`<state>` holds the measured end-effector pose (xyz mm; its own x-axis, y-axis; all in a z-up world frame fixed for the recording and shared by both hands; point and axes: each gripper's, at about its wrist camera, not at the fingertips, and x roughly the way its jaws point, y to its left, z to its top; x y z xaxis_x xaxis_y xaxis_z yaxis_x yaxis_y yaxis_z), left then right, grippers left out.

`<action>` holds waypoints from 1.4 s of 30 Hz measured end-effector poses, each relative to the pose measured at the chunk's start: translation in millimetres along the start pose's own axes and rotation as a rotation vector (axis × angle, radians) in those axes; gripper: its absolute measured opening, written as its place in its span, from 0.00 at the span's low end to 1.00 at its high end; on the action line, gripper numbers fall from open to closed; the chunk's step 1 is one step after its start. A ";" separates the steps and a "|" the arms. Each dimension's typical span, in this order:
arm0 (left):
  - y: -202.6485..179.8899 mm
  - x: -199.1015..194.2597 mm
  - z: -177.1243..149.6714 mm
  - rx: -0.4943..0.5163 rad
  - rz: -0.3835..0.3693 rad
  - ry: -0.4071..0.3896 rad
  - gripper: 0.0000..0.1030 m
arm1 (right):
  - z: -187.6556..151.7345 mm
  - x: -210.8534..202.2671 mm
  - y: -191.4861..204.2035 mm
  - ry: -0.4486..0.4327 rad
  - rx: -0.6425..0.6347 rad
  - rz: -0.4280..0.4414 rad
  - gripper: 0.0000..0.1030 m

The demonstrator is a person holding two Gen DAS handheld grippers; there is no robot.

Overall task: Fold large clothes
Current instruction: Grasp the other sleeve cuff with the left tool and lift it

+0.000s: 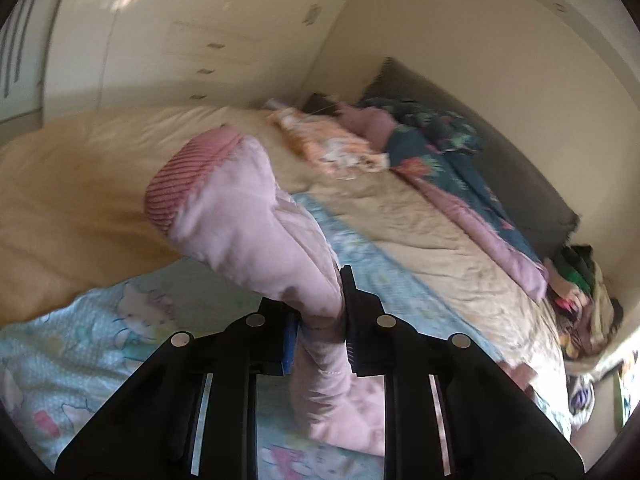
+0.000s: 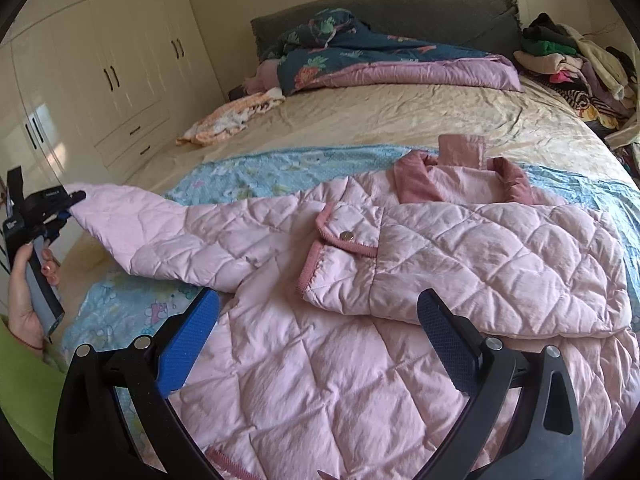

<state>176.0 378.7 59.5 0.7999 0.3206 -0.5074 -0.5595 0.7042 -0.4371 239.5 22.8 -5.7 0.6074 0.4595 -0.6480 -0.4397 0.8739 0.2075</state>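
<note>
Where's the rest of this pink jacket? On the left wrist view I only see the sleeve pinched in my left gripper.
Observer: The jacket lies flat on the bed's blue sheet, collar toward the headboard.
Operator: Is the other side folded in?
Observer: Yes, a folded-over section with a snap button lies across the chest.
Operator: And my right gripper?
Observer: The right gripper is open above the jacket's lower body, holding nothing.
</note>
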 end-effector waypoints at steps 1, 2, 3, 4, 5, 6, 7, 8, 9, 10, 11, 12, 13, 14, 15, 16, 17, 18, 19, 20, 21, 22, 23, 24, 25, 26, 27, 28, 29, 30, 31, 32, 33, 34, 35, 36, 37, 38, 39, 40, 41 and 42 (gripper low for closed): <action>-9.4 -4.3 -0.3 0.016 -0.013 -0.003 0.11 | 0.0 -3.7 -1.2 -0.004 0.004 0.003 0.96; -18.3 -8.0 0.2 0.028 -0.026 -0.007 0.11 | -0.1 -7.8 -2.6 -0.010 0.008 0.005 0.96; -28.7 -13.0 -0.3 0.041 -0.040 -0.010 0.11 | -0.1 -12.0 -4.1 -0.014 0.011 0.006 0.96; -38.9 -18.2 -1.0 0.055 -0.055 -0.014 0.11 | -0.2 -15.1 -5.2 -0.017 0.014 0.007 0.96; -47.6 -23.6 -2.4 0.065 -0.069 -0.017 0.11 | -0.3 -18.3 -6.6 -0.021 0.017 0.008 0.96; -54.9 -25.5 -2.9 0.077 -0.077 -0.018 0.11 | -0.3 -22.4 -8.6 -0.027 0.021 0.009 0.96; -62.6 -26.5 -2.3 0.090 -0.086 -0.019 0.11 | -0.4 -27.2 -11.7 -0.034 0.027 0.011 0.96; -69.7 -29.4 -2.6 0.099 -0.096 -0.021 0.11 | 0.1 -30.8 -14.8 -0.040 0.035 0.011 0.96; -78.1 -32.7 -3.7 0.111 -0.105 -0.022 0.11 | 0.4 -35.9 -19.1 -0.048 0.045 0.009 0.96; -86.2 -35.4 -4.9 0.124 -0.117 -0.022 0.11 | 0.5 -37.8 -20.9 -0.052 0.052 0.007 0.96; -93.7 -37.4 -6.0 0.136 -0.127 -0.021 0.11 | 0.9 -42.3 -25.4 -0.059 0.064 0.007 0.96; -99.6 -39.2 -7.1 0.148 -0.136 -0.019 0.11 | 1.2 -45.5 -28.7 -0.065 0.071 0.007 0.96; -105.9 -40.8 -8.4 0.161 -0.147 -0.017 0.11 | 1.6 -50.3 -33.1 -0.076 0.083 0.005 0.96; -110.8 -41.9 -10.2 0.169 -0.155 -0.016 0.11 | 1.7 -54.4 -37.3 -0.085 0.092 0.001 0.96; -117.9 -43.3 -12.7 0.180 -0.165 -0.014 0.11 | 2.0 -58.4 -40.9 -0.093 0.099 -0.001 0.96; -123.3 -44.5 -15.0 0.190 -0.170 -0.011 0.11 | 2.0 -64.3 -46.3 -0.105 0.111 -0.003 0.96; -131.8 -46.3 -18.7 0.206 -0.179 -0.009 0.11 | 1.9 -68.1 -50.1 -0.112 0.119 -0.007 0.96; -135.4 -47.5 -21.1 0.214 -0.186 -0.008 0.11 | 2.1 -71.5 -53.6 -0.118 0.126 -0.010 0.96; -141.9 -48.9 -24.7 0.226 -0.191 -0.007 0.11 | 2.0 -75.8 -57.9 -0.126 0.134 -0.011 0.96; -148.1 -50.1 -28.5 0.238 -0.200 -0.006 0.11 | 1.1 -79.5 -61.4 -0.133 0.141 -0.014 0.96; -152.3 -50.5 -30.3 0.246 -0.206 -0.004 0.11 | 0.8 -82.6 -65.2 -0.139 0.148 -0.019 0.96; -156.4 -50.7 -32.7 0.252 -0.211 -0.002 0.11 | 0.0 -86.4 -69.2 -0.146 0.154 -0.020 0.96; -163.7 -51.5 -37.0 0.265 -0.221 0.002 0.11 | -0.8 -89.6 -72.9 -0.151 0.161 -0.022 0.96; -169.1 -52.3 -39.3 0.272 -0.227 0.004 0.11 | -1.8 -92.9 -76.8 -0.158 0.169 -0.025 0.96; -174.7 -53.1 -42.3 0.282 -0.235 0.006 0.11 | -2.5 -95.0 -80.3 -0.161 0.174 -0.024 0.96; -180.5 -54.4 -44.9 0.291 -0.244 0.007 0.11 | -3.7 -97.6 -84.2 -0.163 0.183 -0.022 0.96; -185.6 -55.8 -47.3 0.299 -0.252 0.008 0.11 | -4.7 -99.1 -86.8 -0.165 0.188 -0.022 0.96; -190.1 -56.7 -49.6 0.305 -0.260 0.009 0.11 | -5.7 -101.4 -90.7 -0.168 0.193 -0.021 0.96; -195.7 -57.8 -52.5 0.315 -0.268 0.009 0.11 | -6.3 -103.0 -94.2 -0.169 0.197 -0.021 0.96; -201.5 -59.1 -55.1 0.325 -0.275 0.009 0.11 | -7.6 -105.4 -98.0 -0.170 0.203 -0.023 0.96; -205.8 -59.9 -57.4 0.331 -0.283 0.009 0.11 | -8.1 -106.9 -99.9 -0.170 0.207 -0.022 0.96; -212.3 -60.1 -61.1 0.341 -0.291 0.012 0.11 | -8.8 -108.7 -102.7 -0.171 0.212 -0.022 0.96; -216.9 -60.5 -63.5 0.347 -0.297 0.013 0.11 | -9.8 -111.0 -106.8 -0.169 0.217 -0.029 0.96; -221.4 -60.6 -66.4 0.353 -0.305 0.015 0.11 | -10.6 -112.8 -109.4 -0.169 0.220 -0.032 0.96; -227.8 -60.3 -70.7 0.363 -0.314 0.018 0.11 | -11.4 -115.0 -113.2 -0.170 0.225 -0.032 0.96; -230.8 -60.7 -72.6 0.369 -0.321 0.019 0.11 | -11.9 -115.7 -115.3 -0.170 0.228 -0.035 0.96; -236.4 -60.6 -77.2 0.377 -0.327 0.021 0.11 | -12.9 -117.5 -119.3 -0.168 0.233 -0.041 0.96; -242.1 -59.4 -82.1 0.384 -0.337 0.027 0.11 | -14.1 -119.3 -123.6 -0.167 0.240 -0.045 0.96; -246.2 -58.7 -85.9 0.391 -0.343 0.030 0.11 | -15.5 -121.2 -127.9 -0.167 0.246 -0.047 0.96; -251.3 -57.6 -90.7 0.401 -0.348 0.033 0.11 | -16.8 -122.2 -131.5 -0.167 0.251 -0.049 0.96; -257.6 -57.5 -94.7 0.409 -0.352 0.036 0.11 | -18.4 -124.1 -136.5 -0.169 0.260 -0.054 0.96; -263.2 -55.2 -101.7 0.419 -0.363 0.042 0.11 | -19.4 -125.2 -140.0 -0.171 0.266 -0.057 0.96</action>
<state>257.0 111.2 127.1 0.9110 -0.0092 -0.4122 -0.1086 0.9591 -0.2613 212.2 -160.1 32.1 0.7385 0.4084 -0.5364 -0.2264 0.8997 0.3733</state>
